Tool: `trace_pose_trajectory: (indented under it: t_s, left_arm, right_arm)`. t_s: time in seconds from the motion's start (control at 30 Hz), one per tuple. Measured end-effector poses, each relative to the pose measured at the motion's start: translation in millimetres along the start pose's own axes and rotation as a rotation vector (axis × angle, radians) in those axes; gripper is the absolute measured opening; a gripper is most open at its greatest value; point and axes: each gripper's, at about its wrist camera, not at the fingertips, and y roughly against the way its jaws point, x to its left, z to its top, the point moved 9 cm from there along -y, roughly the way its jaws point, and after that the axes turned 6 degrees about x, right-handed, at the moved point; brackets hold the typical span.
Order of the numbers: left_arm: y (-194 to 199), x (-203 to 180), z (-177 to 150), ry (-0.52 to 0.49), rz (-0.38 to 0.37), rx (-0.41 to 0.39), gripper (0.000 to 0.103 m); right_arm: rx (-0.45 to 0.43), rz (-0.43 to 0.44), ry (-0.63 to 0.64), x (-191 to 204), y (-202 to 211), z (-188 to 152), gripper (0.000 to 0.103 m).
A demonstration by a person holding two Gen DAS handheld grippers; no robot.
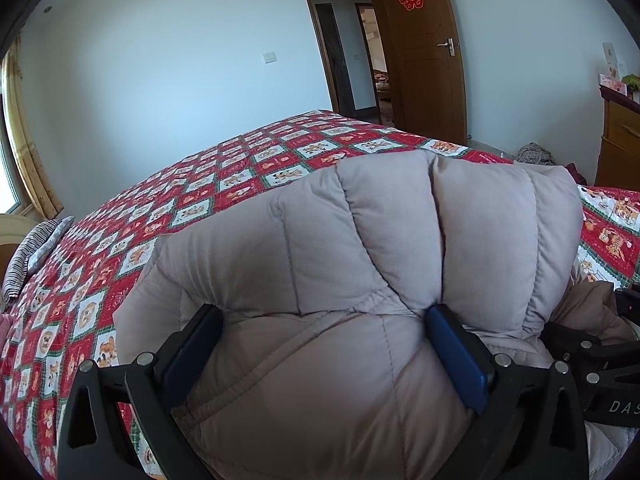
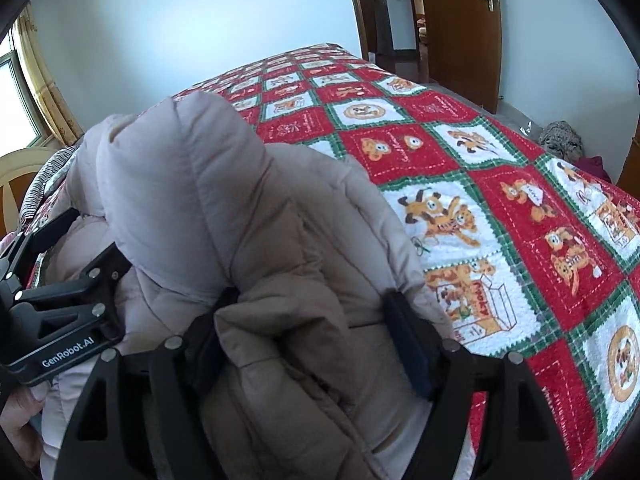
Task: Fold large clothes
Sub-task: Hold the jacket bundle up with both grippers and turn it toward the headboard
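Puffy beige quilted coat (image 1: 360,248) lies bunched on red patchwork bedspread (image 1: 120,240).

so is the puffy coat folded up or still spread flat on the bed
Folded up. The coat sits as a thick bundle of stacked layers on the bedspread, which lies bare around it.

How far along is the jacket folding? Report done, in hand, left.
Done: the padded jacket is already bunched into a thick bundle on the bed cover. In hand: both the left gripper and right gripper straddle it. Left: flattening and squaring it, which isn't yet visible.
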Motion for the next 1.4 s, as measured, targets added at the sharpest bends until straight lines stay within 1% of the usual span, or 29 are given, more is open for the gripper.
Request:
trace_pose_trajectory:
  t_s: [0.33, 0.9, 1.03, 1.2, 1.27, 1.3, 1.33, 1.4]
  left_arm:
    - [-1.1, -0.6, 0.0, 0.002, -0.001, 0.002, 0.102]
    - [-0.8, -0.1, -1.0, 0.003, 0.000, 0.002, 0.102]
    - [-1.0, 1.0, -1.9, 0.000, 0.010, 0.002, 0.102]
    - [0.6, -2.9, 1.1, -0.029, 0.045, 0.013, 0.102]
    - [7.2, 0.3, 0.4, -0.042, 0.044, 0.047, 0.102]
    - [15.8, 4.5, -0.9, -0.032, 0.027, 0.054, 0.102]
    - [29.2, 11.2, -2.9, -0.006, 0.002, 0.046, 0.102]
    - [59.1, 28.5, -10.4, 0.044, -0.028, 0.005, 0.102]
  right_arm:
    - [-0.011, -0.017, 0.007, 1.9, -0.5, -0.7, 0.076]
    - [-0.021, -0.019, 0.008, 1.9, -2.3, -0.8, 0.077]
    - [-0.021, -0.011, 0.004, 0.7, -3.5, -0.4, 0.077]
    - [-0.016, -0.005, -0.001, 0.3, -3.7, 0.6, 0.078]
    - [-0.014, 0.009, 0.004, 1.2, -1.5, 1.6, 0.079]
    - [-0.005, 0.022, 0.015, 1.8, 1.7, 2.5, 0.079]
    - [0.009, 0.030, 0.025, 1.7, 4.5, 4.1, 0.080]
    - [0.029, 0.053, 0.037, 0.4, 20.4, 6.9, 0.086]
